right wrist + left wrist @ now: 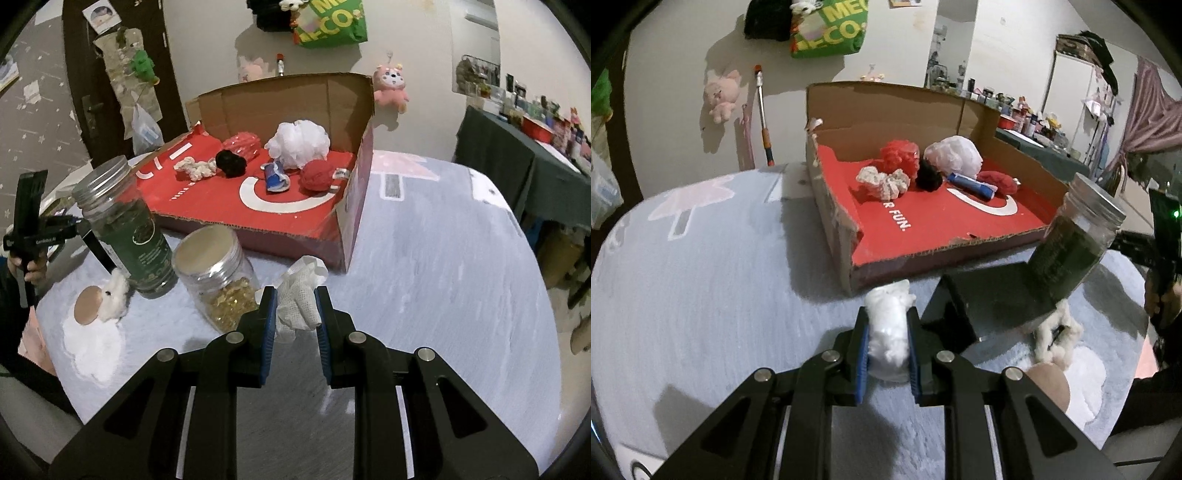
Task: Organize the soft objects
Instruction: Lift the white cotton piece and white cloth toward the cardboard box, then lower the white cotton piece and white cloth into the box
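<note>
L gripper (888, 334) jaws clamped on white fluffy cotton wad (889, 325), R gripper (295, 317) jaws pinching white mesh cloth (301, 295), both just before front edge of red cardboard box (295, 230) w/ soft items, on grey-blue tablecloth (443, 258).

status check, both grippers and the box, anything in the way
Left gripper shut on white wad. Right gripper shut on mesh cloth. Box ahead, open. Jars beside right's path.
</note>
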